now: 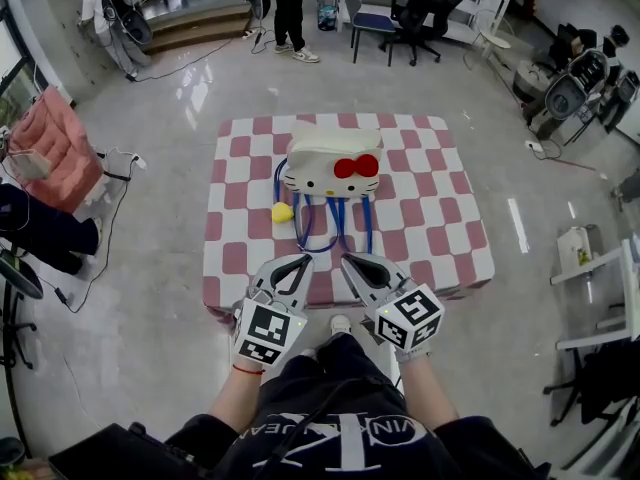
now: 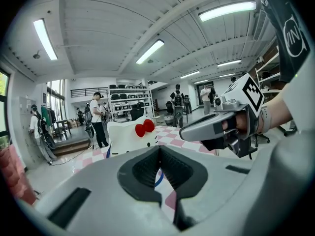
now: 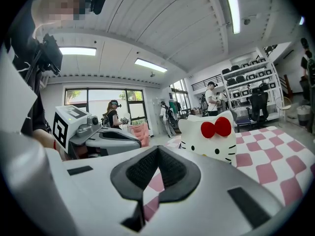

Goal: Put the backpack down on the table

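White cat-face backpack (image 1: 333,163) lies on checkered table (image 1: 440,208), blue straps (image 1: 338,226) trailing toward near edge; task looks done; left gripper (image 1: 298,263) and right gripper (image 1: 351,263) both closed, empty, at near edge, apart from the backpack; nothing left but to withdraw.

Backpack (image 1: 333,163) on surface (image 1: 440,218) toward far edge, toy (image 1: 282,211) just left of it, straps (image 1: 335,230) trailing toward near edge.
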A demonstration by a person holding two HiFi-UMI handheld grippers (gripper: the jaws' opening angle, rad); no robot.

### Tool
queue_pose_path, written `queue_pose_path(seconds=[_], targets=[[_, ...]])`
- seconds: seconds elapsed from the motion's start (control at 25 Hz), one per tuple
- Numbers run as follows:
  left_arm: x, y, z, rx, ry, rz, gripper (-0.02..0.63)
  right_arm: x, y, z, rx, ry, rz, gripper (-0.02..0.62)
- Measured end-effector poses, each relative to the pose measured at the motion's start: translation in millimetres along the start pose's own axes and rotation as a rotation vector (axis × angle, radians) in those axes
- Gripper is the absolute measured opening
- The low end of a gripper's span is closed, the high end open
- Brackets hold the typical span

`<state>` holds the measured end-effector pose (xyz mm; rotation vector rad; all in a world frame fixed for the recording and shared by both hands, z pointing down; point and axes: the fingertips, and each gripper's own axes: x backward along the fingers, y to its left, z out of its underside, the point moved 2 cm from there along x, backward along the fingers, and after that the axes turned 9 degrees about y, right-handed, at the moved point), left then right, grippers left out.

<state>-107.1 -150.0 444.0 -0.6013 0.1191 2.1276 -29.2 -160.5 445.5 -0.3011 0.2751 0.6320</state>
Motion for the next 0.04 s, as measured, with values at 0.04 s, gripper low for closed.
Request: queue_pose_path(seconds=[0.04], targets=[[-0.7,-1.2,0.4,-0.002,0.001,0.002,0.006,0.6,-0.8,1.1,-0.002,0.001,0.002,0.002]])
